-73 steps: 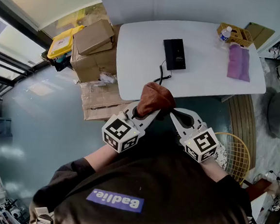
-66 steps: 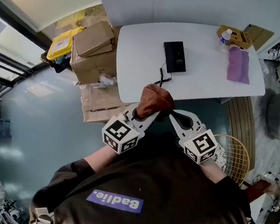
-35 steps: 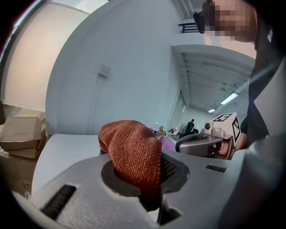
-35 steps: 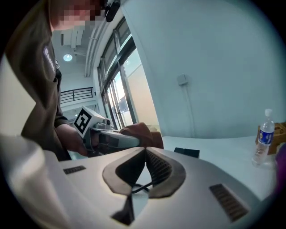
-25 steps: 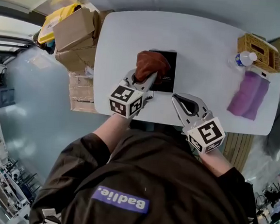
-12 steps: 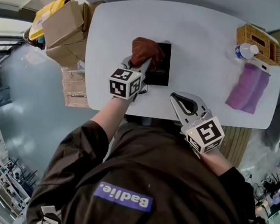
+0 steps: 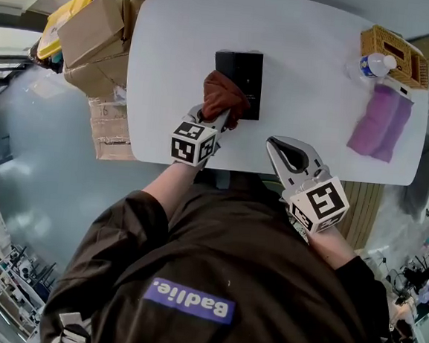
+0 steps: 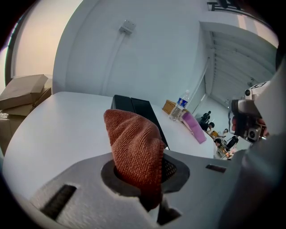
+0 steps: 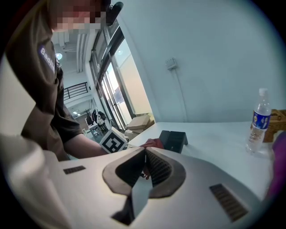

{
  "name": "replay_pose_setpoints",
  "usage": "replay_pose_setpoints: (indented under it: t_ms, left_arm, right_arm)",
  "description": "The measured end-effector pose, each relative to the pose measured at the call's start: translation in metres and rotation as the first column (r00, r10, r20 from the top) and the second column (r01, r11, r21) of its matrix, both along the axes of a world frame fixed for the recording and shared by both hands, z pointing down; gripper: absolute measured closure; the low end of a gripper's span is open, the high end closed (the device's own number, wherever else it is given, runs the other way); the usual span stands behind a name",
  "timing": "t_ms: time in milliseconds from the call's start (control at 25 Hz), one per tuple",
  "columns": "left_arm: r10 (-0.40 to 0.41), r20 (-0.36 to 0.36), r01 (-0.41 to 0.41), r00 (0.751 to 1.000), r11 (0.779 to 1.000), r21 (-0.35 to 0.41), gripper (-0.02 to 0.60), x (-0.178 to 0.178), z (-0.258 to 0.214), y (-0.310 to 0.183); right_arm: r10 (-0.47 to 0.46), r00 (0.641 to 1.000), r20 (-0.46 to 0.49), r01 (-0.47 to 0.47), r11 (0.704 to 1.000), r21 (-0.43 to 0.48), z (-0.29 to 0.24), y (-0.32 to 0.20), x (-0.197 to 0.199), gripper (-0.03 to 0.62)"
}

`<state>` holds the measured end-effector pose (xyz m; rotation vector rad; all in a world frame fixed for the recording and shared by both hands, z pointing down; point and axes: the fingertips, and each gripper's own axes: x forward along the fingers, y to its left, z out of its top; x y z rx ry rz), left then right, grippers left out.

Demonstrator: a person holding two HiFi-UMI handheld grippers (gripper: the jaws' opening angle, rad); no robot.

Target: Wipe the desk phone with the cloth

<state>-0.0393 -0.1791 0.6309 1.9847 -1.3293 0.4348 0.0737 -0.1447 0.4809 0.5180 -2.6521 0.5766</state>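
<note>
The black desk phone [image 7: 239, 78] lies on the white table [image 7: 310, 101], its length running away from me. My left gripper [image 7: 219, 115] is shut on a rust-brown cloth [image 7: 222, 97], which rests on the phone's near left part. In the left gripper view the cloth [image 8: 134, 147] bulges up between the jaws, with the phone [image 8: 142, 112] just behind it. My right gripper [image 7: 272, 143] is shut with nothing in it. It hovers at the table's front edge, right of the phone and apart from it. Its own view shows the phone [image 9: 173, 139] beyond its tips.
A purple cloth [image 7: 381, 122], a wicker basket [image 7: 393, 50] and a water bottle [image 7: 370, 64] sit at the table's far right. Cardboard boxes [image 7: 92, 37] are stacked on the floor past the table's left end.
The left gripper has drawn the cloth along the phone from its far part toward its near end. The right gripper has stayed by the front edge.
</note>
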Motion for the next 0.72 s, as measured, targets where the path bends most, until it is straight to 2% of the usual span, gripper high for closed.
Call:
replay_pose_setpoints:
  t_ms: [400, 520, 720]
  left_arm:
    - [0.060, 0.001, -0.060, 0.998, 0.996, -0.069, 0.521, 0.016, 0.011, 0.039]
    - [0.053, -0.004, -0.053, 0.999, 0.998, -0.029, 0.522, 0.015, -0.012, 0.023]
    - [0.041, -0.001, -0.040, 0.999, 0.995, 0.092, 0.521, 0.013, -0.062, -0.035]
  right_arm:
    - [0.034, 0.999, 0.025, -0.034, 0.999, 0.000, -0.004, 0.011, 0.002, 0.563]
    - [0.038, 0.998, 0.048, -0.039, 0.999, 0.023, -0.012, 0.004, 0.004, 0.563]
    - [0.059, 0.996, 0.060, -0.061, 0.997, 0.041, -0.020, -0.011, 0.016, 0.562]
